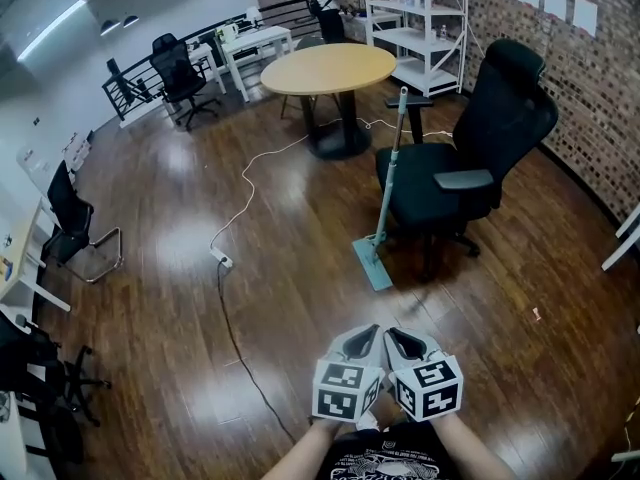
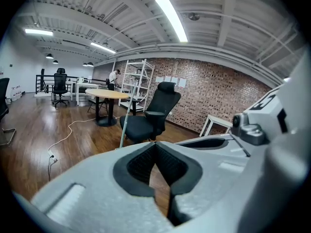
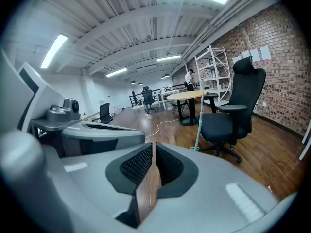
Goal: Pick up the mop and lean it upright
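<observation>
The mop (image 1: 388, 178) stands nearly upright, its pale green handle leaning against the seat of a black office chair (image 1: 480, 138) and its flat head (image 1: 371, 264) on the wooden floor. Both gripper views show the mop far ahead (image 2: 125, 120) (image 3: 199, 120). My two grippers are held side by side close to my body, well short of the mop. The left gripper (image 1: 372, 330) (image 2: 155, 144) has its jaw tips together and holds nothing. On the right gripper (image 1: 392, 332) (image 3: 153, 144) the jaws stand parted by a thin slit, with nothing in it.
A round wooden table (image 1: 330, 68) stands behind the chair. A white cable with a power strip (image 1: 224, 260) and a black cable cross the floor on the left. Metal shelving (image 1: 415, 18) and a brick wall (image 1: 590, 88) stand on the right. Black chairs (image 1: 70, 218) line the left side.
</observation>
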Tool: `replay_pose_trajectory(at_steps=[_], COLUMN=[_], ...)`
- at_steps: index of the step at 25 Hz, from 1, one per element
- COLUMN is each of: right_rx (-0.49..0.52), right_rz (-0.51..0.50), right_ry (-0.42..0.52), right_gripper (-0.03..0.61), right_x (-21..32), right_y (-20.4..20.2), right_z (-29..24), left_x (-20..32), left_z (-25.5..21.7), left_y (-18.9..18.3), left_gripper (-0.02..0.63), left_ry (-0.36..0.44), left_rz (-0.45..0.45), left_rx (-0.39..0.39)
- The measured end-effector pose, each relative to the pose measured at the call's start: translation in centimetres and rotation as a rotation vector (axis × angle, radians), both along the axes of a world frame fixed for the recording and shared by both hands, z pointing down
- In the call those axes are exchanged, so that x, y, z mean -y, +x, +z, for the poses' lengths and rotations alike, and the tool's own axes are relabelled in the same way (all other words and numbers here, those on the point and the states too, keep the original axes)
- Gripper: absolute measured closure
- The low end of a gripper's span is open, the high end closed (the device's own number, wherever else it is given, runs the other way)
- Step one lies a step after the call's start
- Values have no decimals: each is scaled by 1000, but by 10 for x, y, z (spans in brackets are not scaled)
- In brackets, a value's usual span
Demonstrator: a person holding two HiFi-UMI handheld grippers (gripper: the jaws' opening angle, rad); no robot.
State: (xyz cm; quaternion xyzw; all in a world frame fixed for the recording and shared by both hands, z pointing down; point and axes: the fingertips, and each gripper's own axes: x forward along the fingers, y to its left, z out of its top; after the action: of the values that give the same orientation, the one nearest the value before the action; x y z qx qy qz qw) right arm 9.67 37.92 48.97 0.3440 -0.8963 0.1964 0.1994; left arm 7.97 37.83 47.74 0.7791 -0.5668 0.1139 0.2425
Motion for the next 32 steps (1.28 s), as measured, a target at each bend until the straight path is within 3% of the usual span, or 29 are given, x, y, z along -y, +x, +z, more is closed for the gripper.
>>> replay_pose_trajectory(at_steps=[3, 12, 22, 32], right_rx=[5, 39, 70, 80], right_rz=[-2, -8, -4, 12], right_ry=[1, -8, 7, 25], right_gripper=[555, 555, 555, 538], right_x=[49, 145, 289, 397], right_y=[-19, -28, -32, -45], right_z=[17, 10, -8, -15], left_x=[48, 143, 283, 389], left_z=[16, 9, 4, -8], left_y=[-22, -32, -41, -49], left_gripper=[614, 614, 613, 614], left_ry=[2, 1, -9, 35], left_rz=[-13, -37, -34, -9], left_rx=[-2, 18, 50, 80])
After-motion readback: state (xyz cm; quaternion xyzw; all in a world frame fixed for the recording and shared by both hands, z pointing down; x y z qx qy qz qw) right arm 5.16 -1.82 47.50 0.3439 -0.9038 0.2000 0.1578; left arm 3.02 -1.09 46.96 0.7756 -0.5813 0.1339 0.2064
